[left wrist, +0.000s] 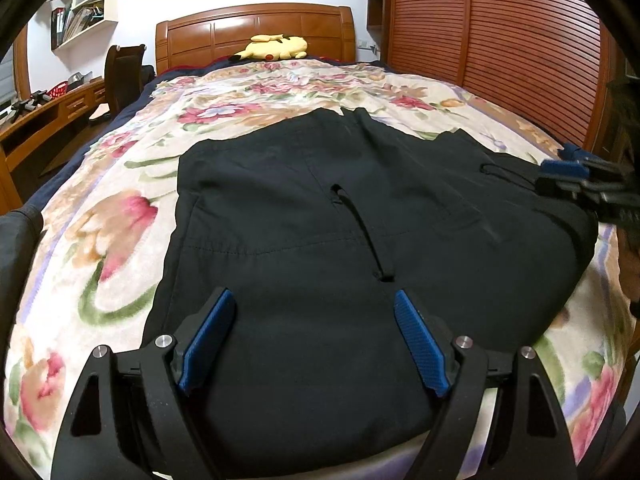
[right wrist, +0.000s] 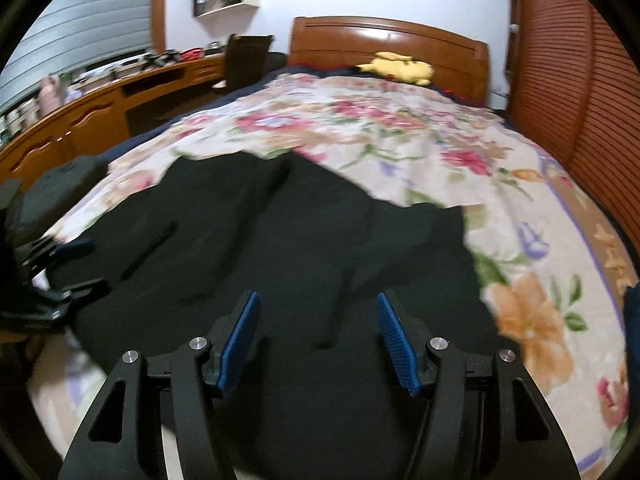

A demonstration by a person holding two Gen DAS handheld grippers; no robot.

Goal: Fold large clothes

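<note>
A large black garment (left wrist: 320, 216) lies spread on the floral bedspread (left wrist: 100, 240), with a drawstring cord (left wrist: 368, 236) across its middle. My left gripper (left wrist: 314, 300) is open just above the garment's near edge, holding nothing. My right gripper (right wrist: 318, 304) is open over the garment (right wrist: 280, 240) near its right part, also empty. The right gripper shows at the right edge of the left wrist view (left wrist: 576, 176). The left gripper shows at the left edge of the right wrist view (right wrist: 68, 264). The right wrist view is blurred.
A yellow plush toy (left wrist: 276, 47) lies by the wooden headboard (left wrist: 256, 28). A slatted wooden wardrobe (left wrist: 500, 40) stands along the bed's right side. A wooden desk (right wrist: 80, 120) and a dark chair (left wrist: 124, 72) stand to the left.
</note>
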